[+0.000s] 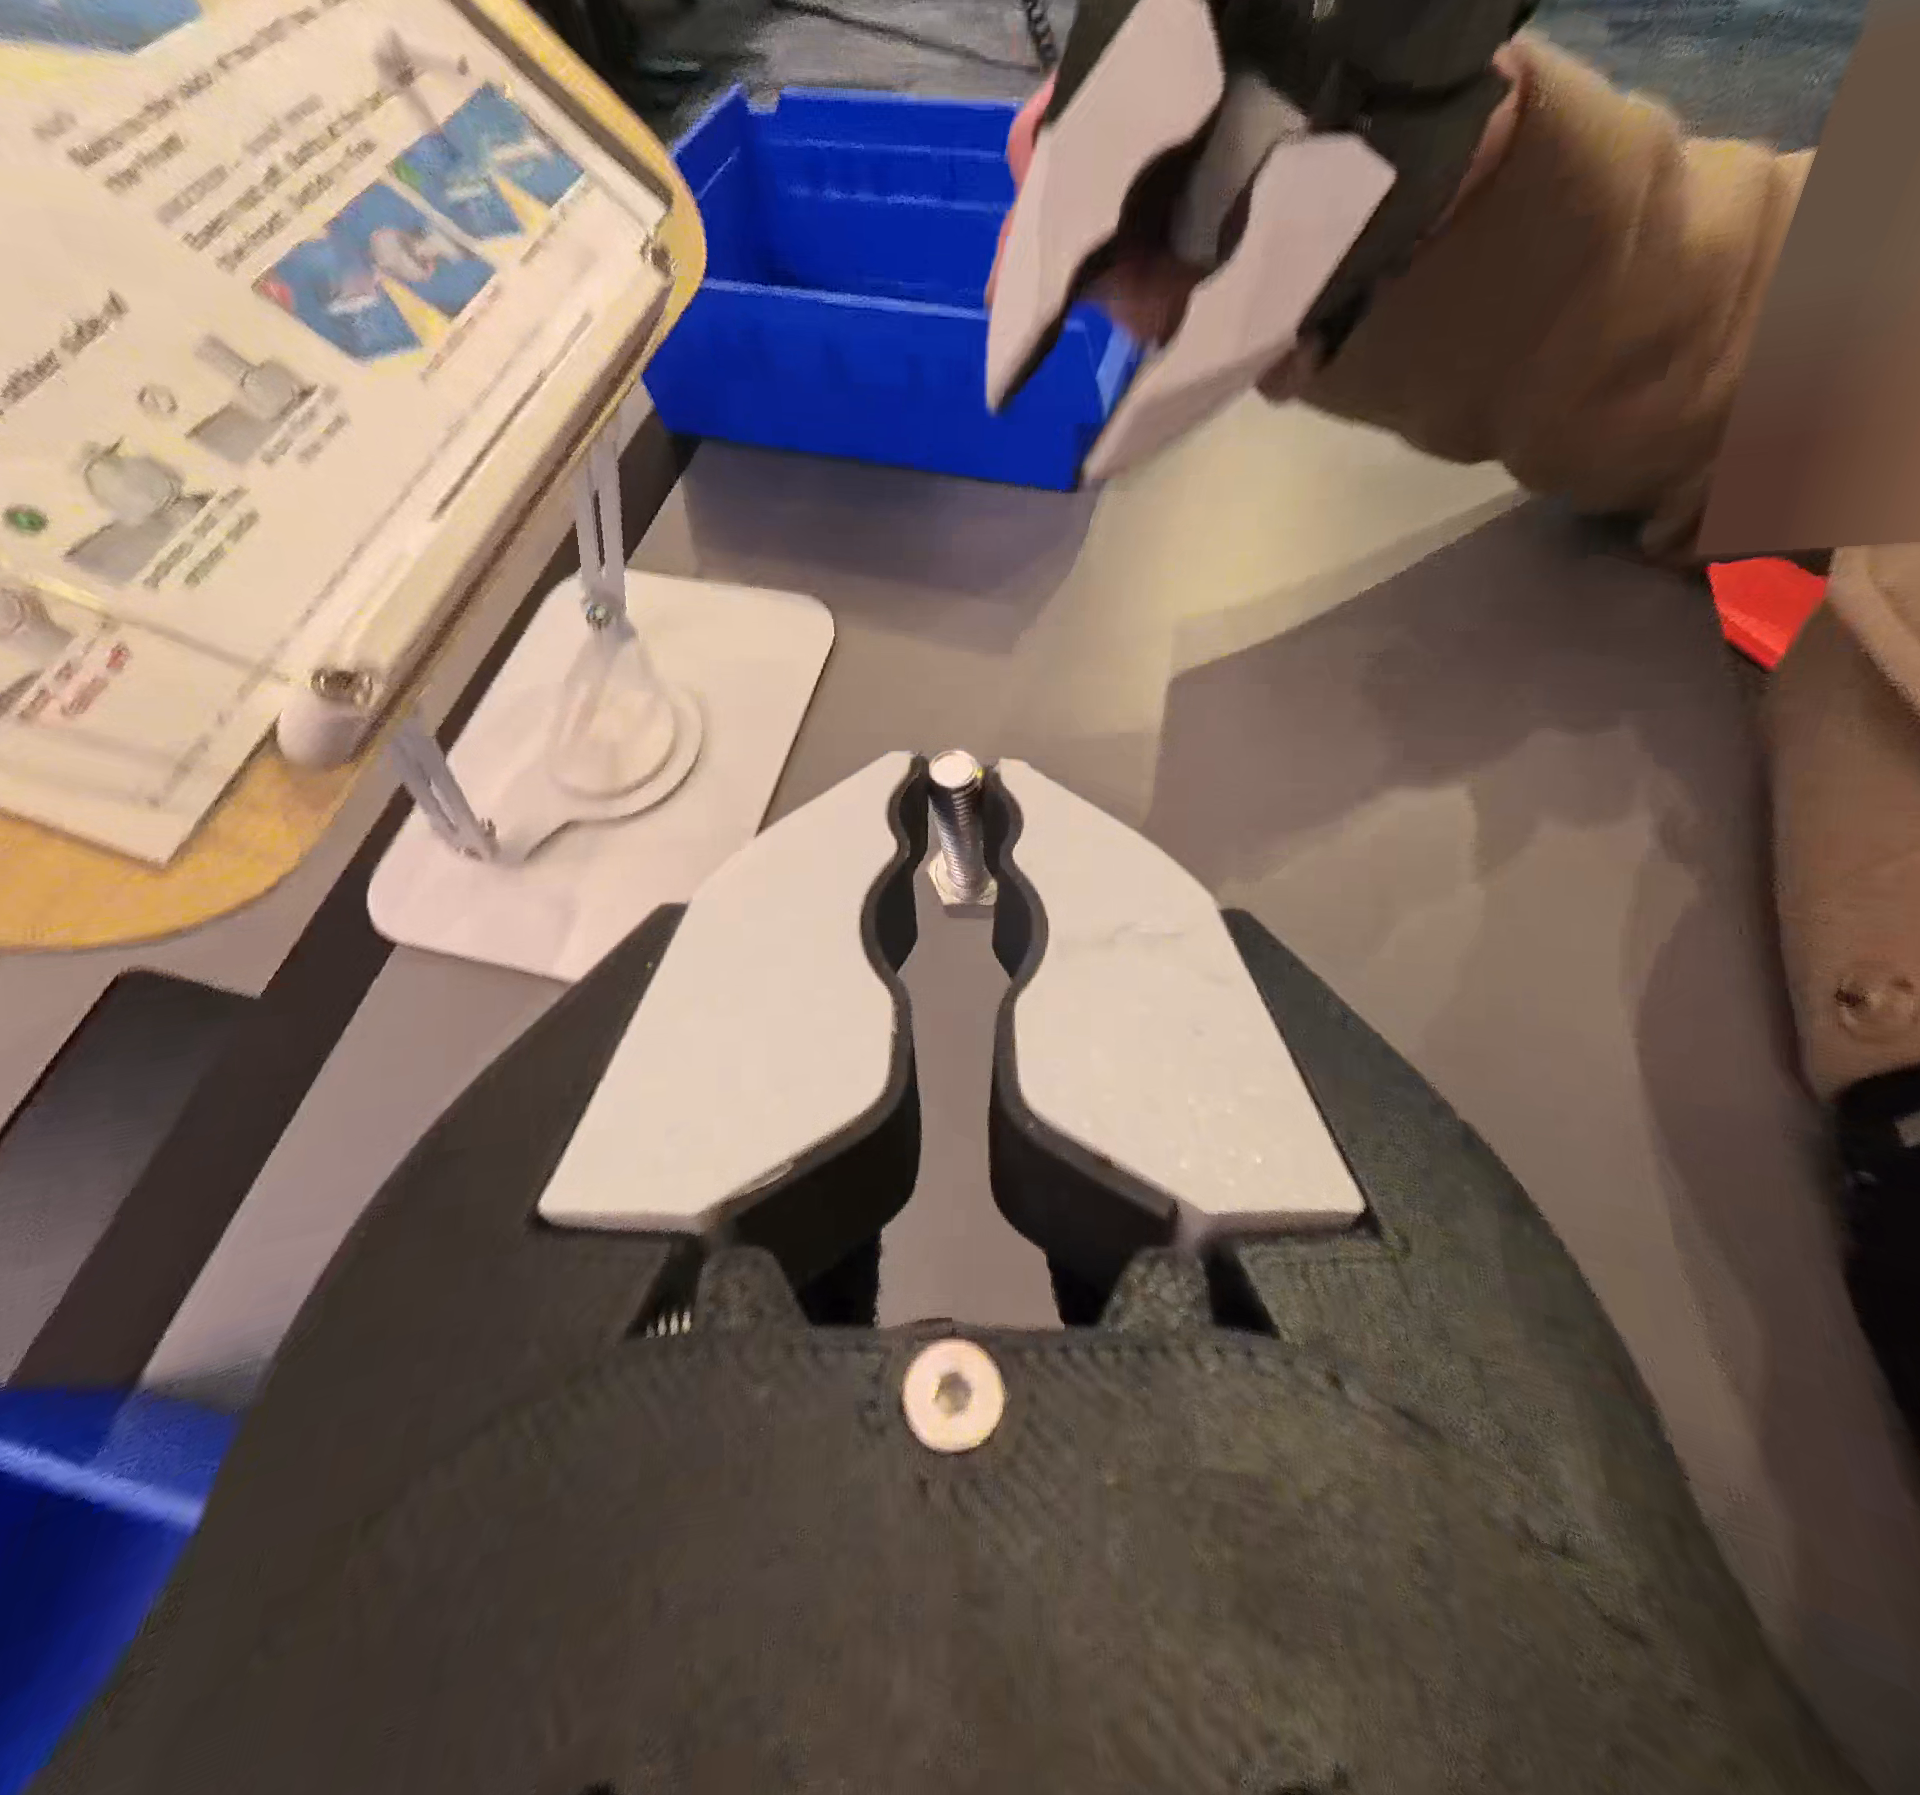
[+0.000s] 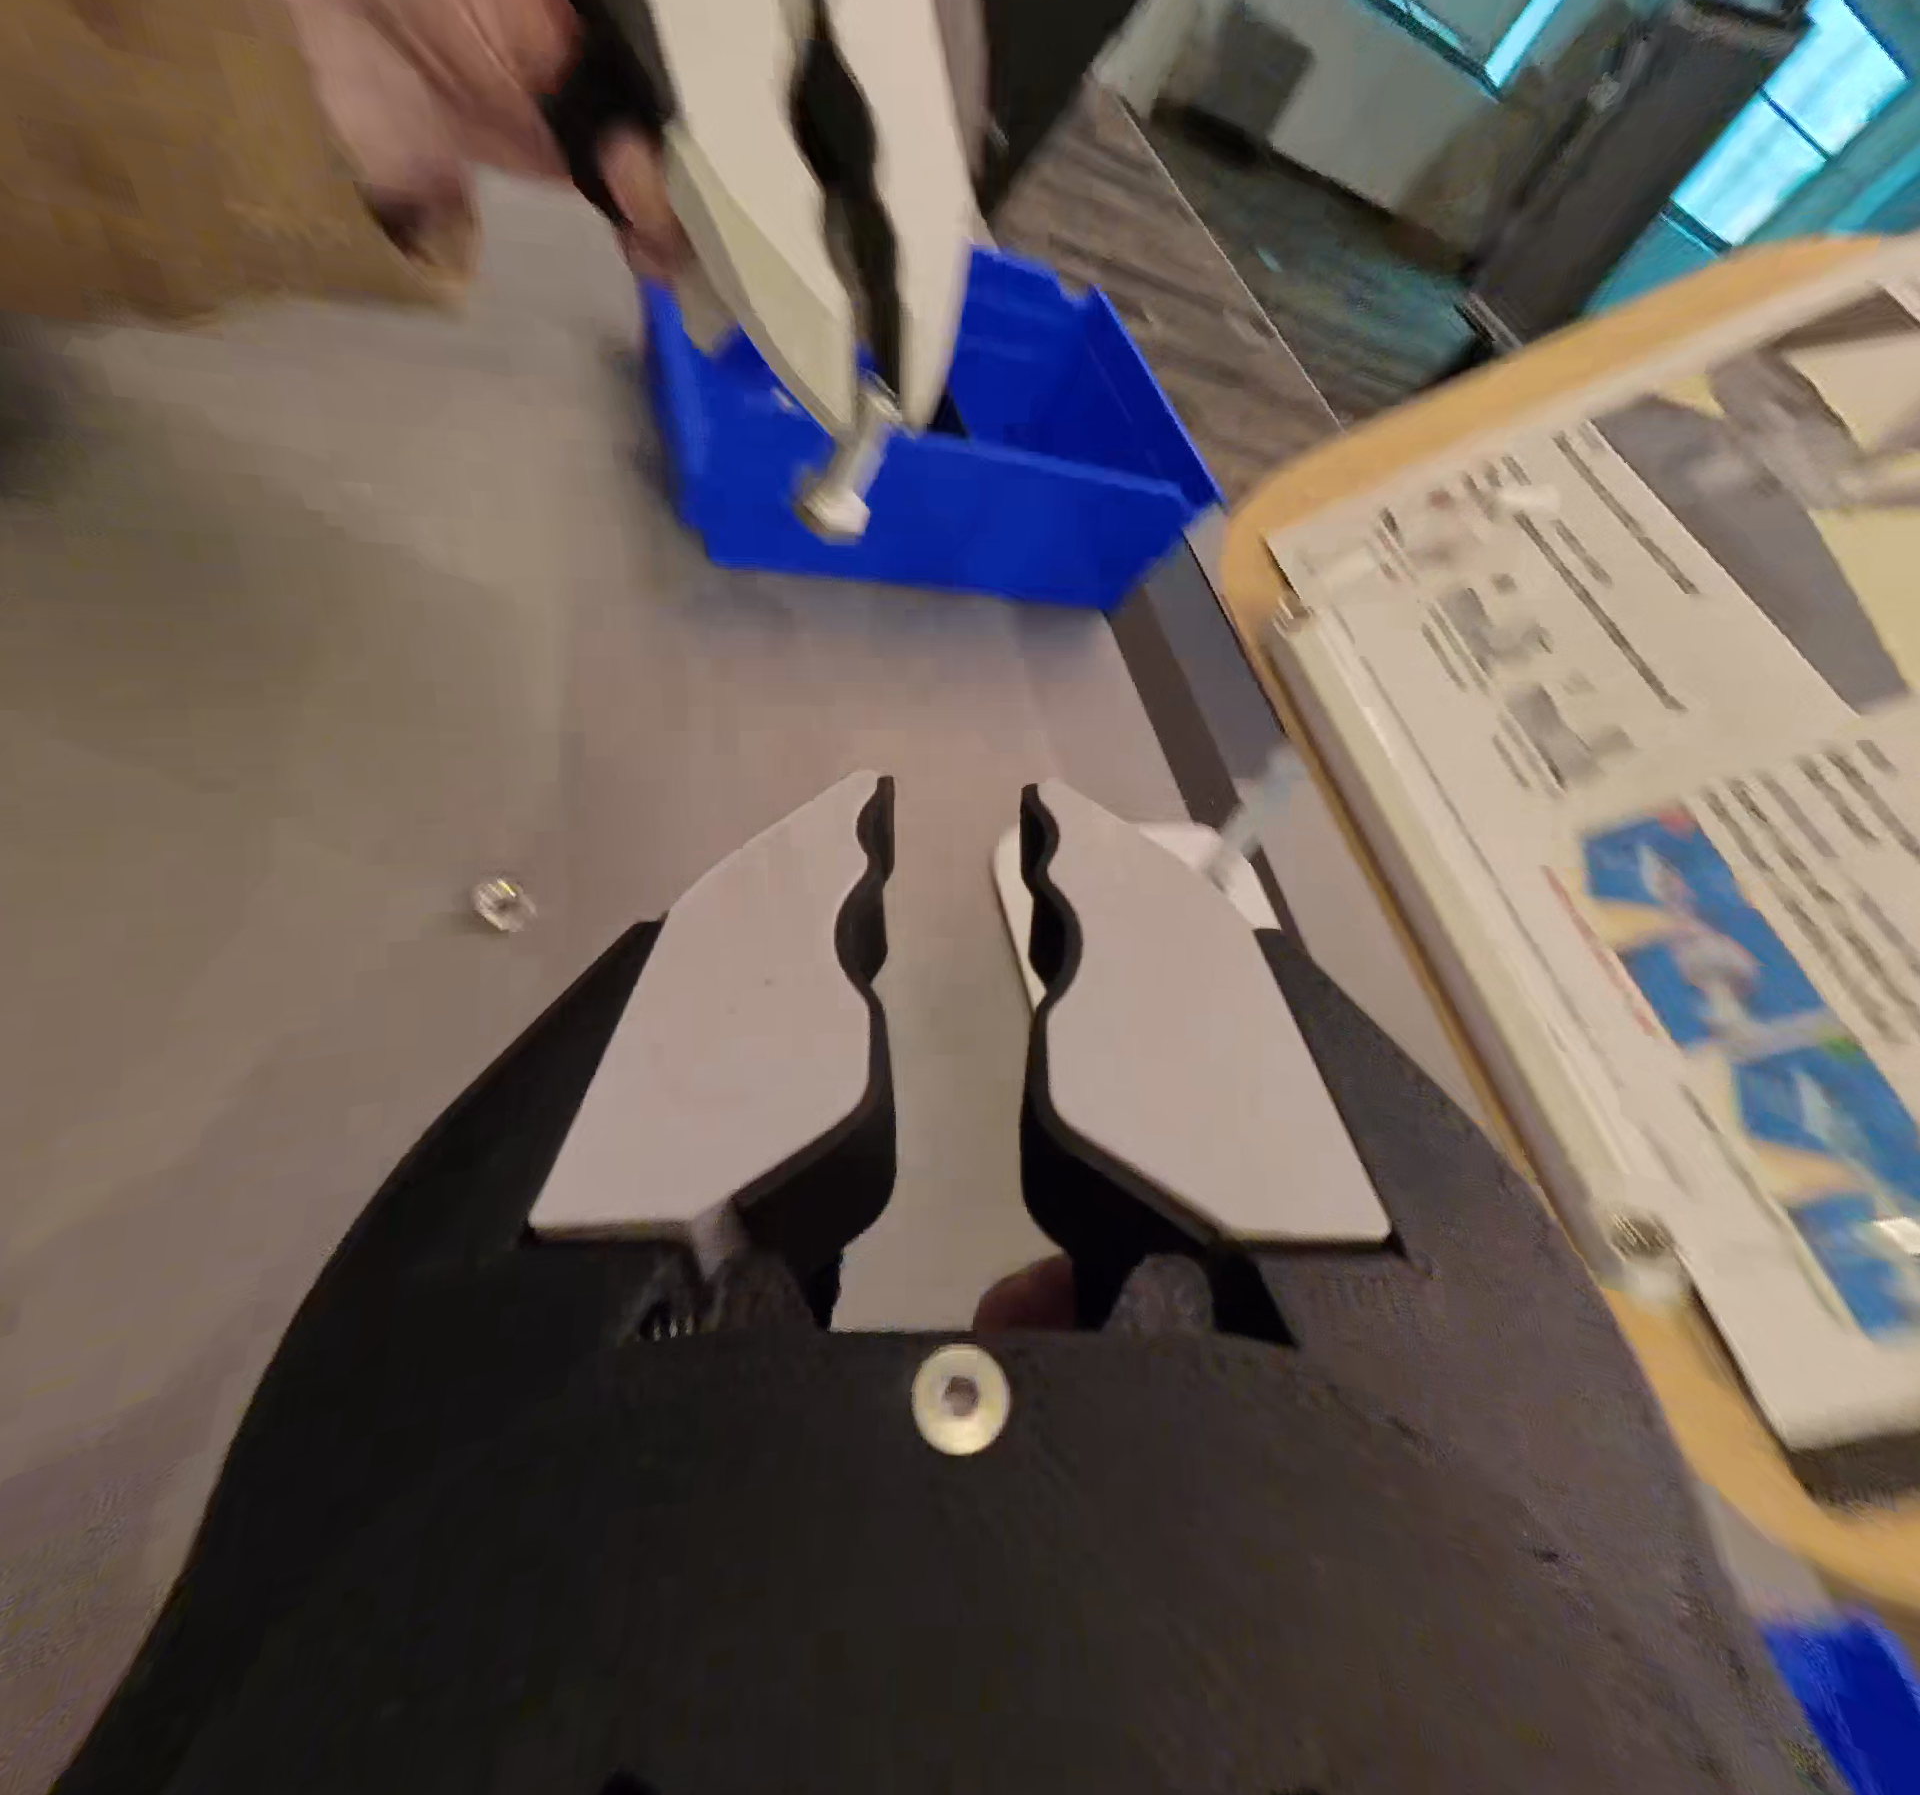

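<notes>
The left gripper (image 1: 956,769) is clamping a silver bolt (image 1: 957,836) between its grey fingers (image 1: 1091,914), threaded end pointing away from the camera and hex head toward it, above the grey table (image 1: 1299,758). The right gripper (image 2: 956,789) is hovering with its fingers (image 2: 769,997) parted and nothing between them, a small nut (image 2: 502,906) lying on the table just to its left. Beyond both are sitting a blue bin (image 1: 862,291) and a printed instruction sheet (image 1: 260,322) propped on a stand with a white base (image 1: 623,789).
</notes>
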Tool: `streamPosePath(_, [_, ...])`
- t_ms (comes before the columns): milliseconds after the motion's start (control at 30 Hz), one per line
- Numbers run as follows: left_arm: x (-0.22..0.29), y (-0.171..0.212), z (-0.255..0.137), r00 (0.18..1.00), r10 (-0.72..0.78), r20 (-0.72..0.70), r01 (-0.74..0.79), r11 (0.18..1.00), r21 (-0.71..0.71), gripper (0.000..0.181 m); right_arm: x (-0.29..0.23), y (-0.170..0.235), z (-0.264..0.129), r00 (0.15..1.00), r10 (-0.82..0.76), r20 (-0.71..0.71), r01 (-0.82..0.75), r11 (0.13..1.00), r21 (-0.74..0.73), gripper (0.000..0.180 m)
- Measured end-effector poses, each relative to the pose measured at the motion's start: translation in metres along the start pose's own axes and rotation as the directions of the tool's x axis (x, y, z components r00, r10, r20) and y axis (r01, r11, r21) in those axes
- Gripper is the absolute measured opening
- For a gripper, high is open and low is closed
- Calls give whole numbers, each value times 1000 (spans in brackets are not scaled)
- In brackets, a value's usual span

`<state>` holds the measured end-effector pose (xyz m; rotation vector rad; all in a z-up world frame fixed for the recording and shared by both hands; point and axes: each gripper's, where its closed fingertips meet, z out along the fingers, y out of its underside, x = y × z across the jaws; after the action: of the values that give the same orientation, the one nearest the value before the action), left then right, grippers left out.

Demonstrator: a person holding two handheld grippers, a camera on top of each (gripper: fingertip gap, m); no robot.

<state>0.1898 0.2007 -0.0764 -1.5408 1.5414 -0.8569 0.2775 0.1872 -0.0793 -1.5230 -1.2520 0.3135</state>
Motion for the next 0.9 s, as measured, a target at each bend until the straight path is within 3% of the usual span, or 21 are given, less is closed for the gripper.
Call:
streamPosePath(167, [5, -19, 10, 999, 21, -40, -17, 997, 82, 9, -13, -24, 29, 995, 39, 90, -48, 995, 91, 26])
streamPosePath(433, [12, -25, 22, 997, 36, -69, -31, 997, 65, 9, -25, -31, 54, 985, 78, 154, -97, 987, 126, 26])
streamPosePath(600, [15, -30, 26, 995, 35, -93, -27, 995, 91, 9, -23, -39, 56, 979, 111, 168, -139, 976, 168, 14])
streamPosePath(900, [13, -40, 18, 995, 32, -94, -16, 987, 161, 13, -16, -49, 50, 958, 201, 205, -251, 932, 260, 10])
